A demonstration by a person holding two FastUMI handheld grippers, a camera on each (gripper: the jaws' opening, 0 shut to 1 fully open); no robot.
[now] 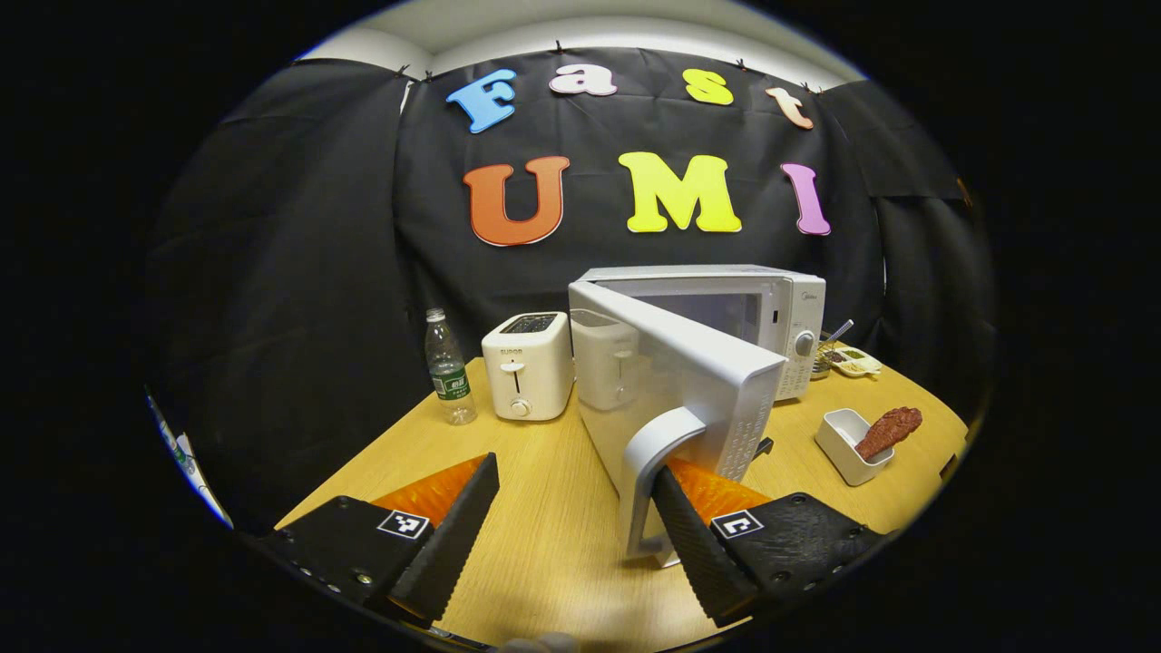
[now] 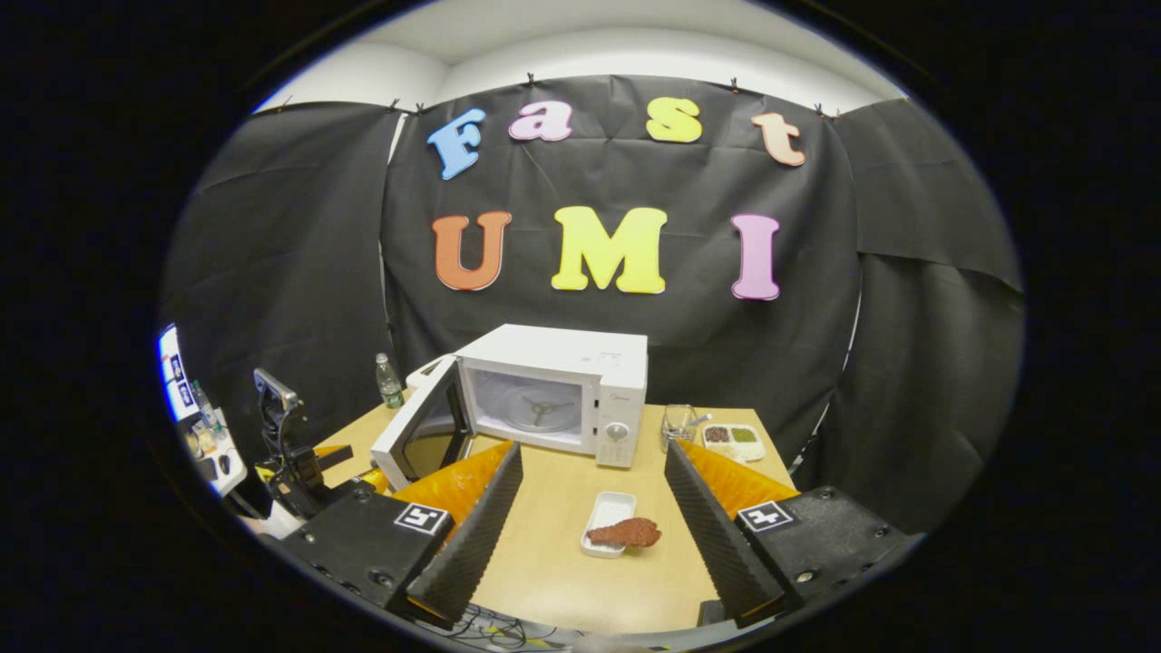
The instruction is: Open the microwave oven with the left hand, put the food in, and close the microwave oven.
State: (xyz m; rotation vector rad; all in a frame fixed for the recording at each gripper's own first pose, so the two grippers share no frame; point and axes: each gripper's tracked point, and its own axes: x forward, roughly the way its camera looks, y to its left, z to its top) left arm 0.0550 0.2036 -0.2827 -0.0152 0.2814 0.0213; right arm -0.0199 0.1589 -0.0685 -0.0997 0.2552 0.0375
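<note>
The white microwave (image 1: 780, 308) stands on the wooden table (image 1: 544, 508) with its door (image 1: 676, 381) swung out toward me. My left gripper (image 1: 575, 470) is open wide. One of its fingers (image 1: 694, 535) has its tip tucked behind the door's curved handle (image 1: 658, 453); the other is clear of the door. In the right gripper view the microwave (image 2: 580, 381) shows an empty cavity with the door (image 2: 413, 440) ajar. The reddish-brown food (image 2: 633, 532) lies across a small white dish (image 2: 606, 513) in front of my open right gripper (image 2: 594, 451). The food (image 1: 889, 429) sits right of the door.
A white toaster (image 1: 528, 365) and a water bottle (image 1: 449, 367) stand left of the microwave. A glass with a spoon (image 2: 678, 424) and a compartment tray (image 2: 735, 440) sit to its right. The left gripper's body (image 2: 290, 453) is at the table's left edge.
</note>
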